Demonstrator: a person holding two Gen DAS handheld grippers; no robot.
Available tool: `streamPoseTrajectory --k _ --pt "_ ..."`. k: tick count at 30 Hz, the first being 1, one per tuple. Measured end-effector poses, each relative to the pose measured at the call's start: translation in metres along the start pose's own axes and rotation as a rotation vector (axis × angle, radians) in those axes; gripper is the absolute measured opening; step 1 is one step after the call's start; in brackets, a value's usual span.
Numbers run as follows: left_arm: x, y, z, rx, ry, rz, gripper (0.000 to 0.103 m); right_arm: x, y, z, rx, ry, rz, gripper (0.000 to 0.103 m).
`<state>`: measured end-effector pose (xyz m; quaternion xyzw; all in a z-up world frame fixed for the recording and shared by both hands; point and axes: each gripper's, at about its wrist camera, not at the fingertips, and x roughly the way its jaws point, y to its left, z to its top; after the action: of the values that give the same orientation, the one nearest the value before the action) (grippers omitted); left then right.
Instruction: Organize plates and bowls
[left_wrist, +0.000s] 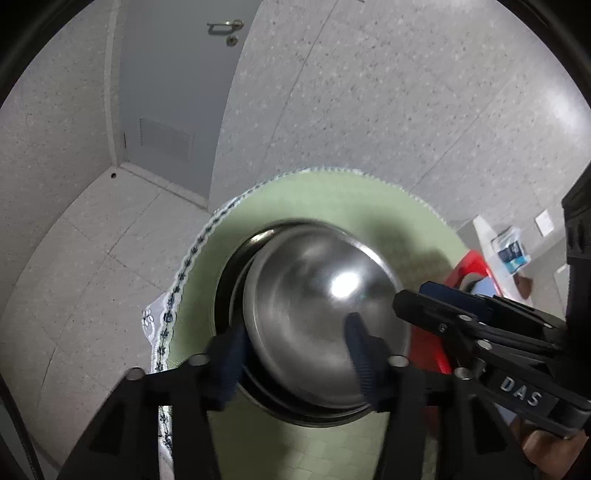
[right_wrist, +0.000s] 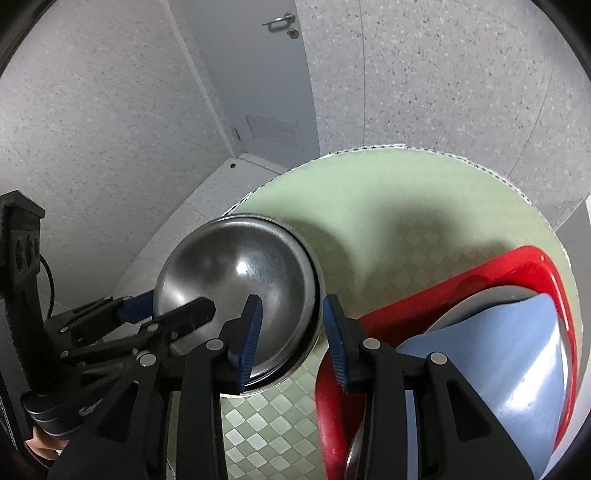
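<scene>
A shiny steel bowl (left_wrist: 317, 306) lies tilted inside a second steel bowl (left_wrist: 236, 266) on the round green table. My left gripper (left_wrist: 295, 354) has its jaws apart, one finger outside the rim and one inside the bowl; I cannot tell if they press on it. It also shows in the right wrist view (right_wrist: 166, 308). My right gripper (right_wrist: 291, 339) is open and empty, its left finger over the steel bowl (right_wrist: 236, 280) and its right finger over the red basket (right_wrist: 517, 269). The basket holds a blue plate (right_wrist: 491, 350).
The green checked tablecloth (right_wrist: 388, 229) has a lace edge (left_wrist: 192, 254). Grey speckled wall and a door (right_wrist: 266, 74) stand behind. Floor lies below the table's left edge. The red basket (left_wrist: 472, 262) is right of the bowls.
</scene>
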<state>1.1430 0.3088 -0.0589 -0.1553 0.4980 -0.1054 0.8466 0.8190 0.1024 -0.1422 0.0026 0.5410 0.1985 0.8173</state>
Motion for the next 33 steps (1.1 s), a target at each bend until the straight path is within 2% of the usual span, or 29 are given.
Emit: streamPoseTrajectory --k 3,5,6,8,12,17,22,30,33 --pt "-0.013 0.006 -0.008 0.001 -0.034 0.008 0.074 -0.004 -0.005 0.005 -0.012 -0.009 -0.009 0.043" --pt "-0.022 0.009 -0.009 -0.016 -0.068 0.023 0.089 -0.004 -0.008 0.011 -0.017 -0.011 -0.010 0.051" --pt "-0.027 0.011 -0.009 -0.030 -0.085 0.024 0.090 -0.003 -0.009 0.014 -0.021 -0.011 -0.012 0.056" --pt "-0.035 0.020 -0.014 -0.065 -0.110 0.029 0.094 -0.002 -0.011 0.020 -0.029 -0.009 -0.008 0.057" --pt "-0.036 0.034 -0.024 -0.137 -0.110 0.062 0.097 0.009 -0.010 0.032 -0.054 0.032 0.014 0.070" --pt "-0.022 0.042 -0.038 -0.194 -0.046 0.077 0.097 0.031 -0.005 0.040 -0.095 0.111 0.016 0.070" --pt "-0.012 0.034 -0.043 -0.186 -0.016 0.088 0.097 0.051 -0.004 0.041 -0.133 0.183 0.013 0.070" --pt "0.010 0.020 -0.040 -0.155 0.017 0.106 0.096 0.067 -0.005 0.038 -0.157 0.248 0.016 0.070" --pt "0.018 0.018 -0.037 -0.149 0.027 0.106 0.093 0.070 -0.002 0.037 -0.176 0.265 0.015 0.070"
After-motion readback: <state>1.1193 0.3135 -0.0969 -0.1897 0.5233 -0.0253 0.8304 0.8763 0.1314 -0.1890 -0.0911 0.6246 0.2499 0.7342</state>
